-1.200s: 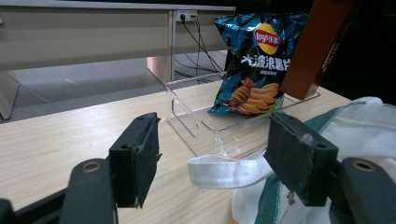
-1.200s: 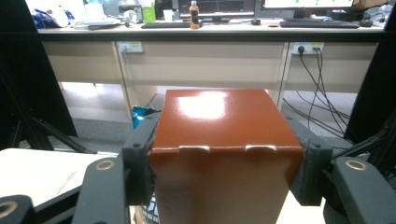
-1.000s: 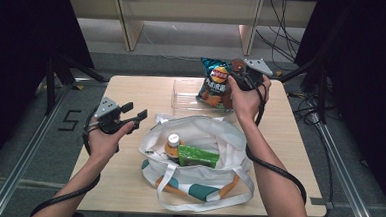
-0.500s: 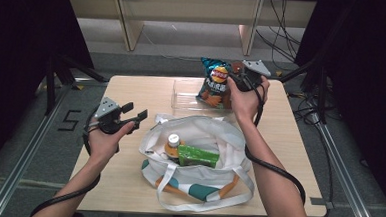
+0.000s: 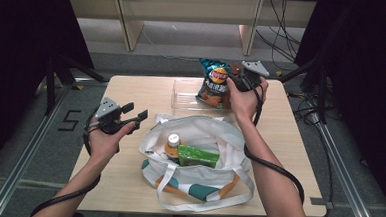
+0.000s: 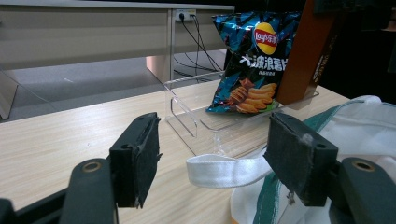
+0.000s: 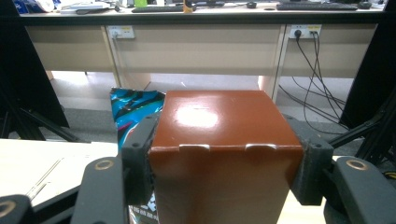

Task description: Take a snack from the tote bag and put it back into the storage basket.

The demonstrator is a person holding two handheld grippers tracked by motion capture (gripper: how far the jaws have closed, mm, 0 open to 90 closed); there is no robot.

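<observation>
We're pinching the brown box (image 7: pixel 219 154) in the right gripper (image 7: pixel 224 154) beside the chip bag (image 5: pixel 214 83) at the tray's (image 5: pixel 184 95) 3 o'clock, keeping the left gripper (image 6: pixel 210 158) spread empty by the tote (image 5: pixel 214 134) to steady it.

The brown box (image 7: pixel 224 154) hides most of the chip bag (image 7: pixel 133 109) in the right gripper view, and the lower edge there cuts its base off. In the high view the hand (image 5: pixel 244 98) covers most of that box. The tote (image 5: pixel 199 134) hides the lower parts of the bottle (image 5: pixel 172 143) and green carton (image 5: pixel 198 156).
</observation>
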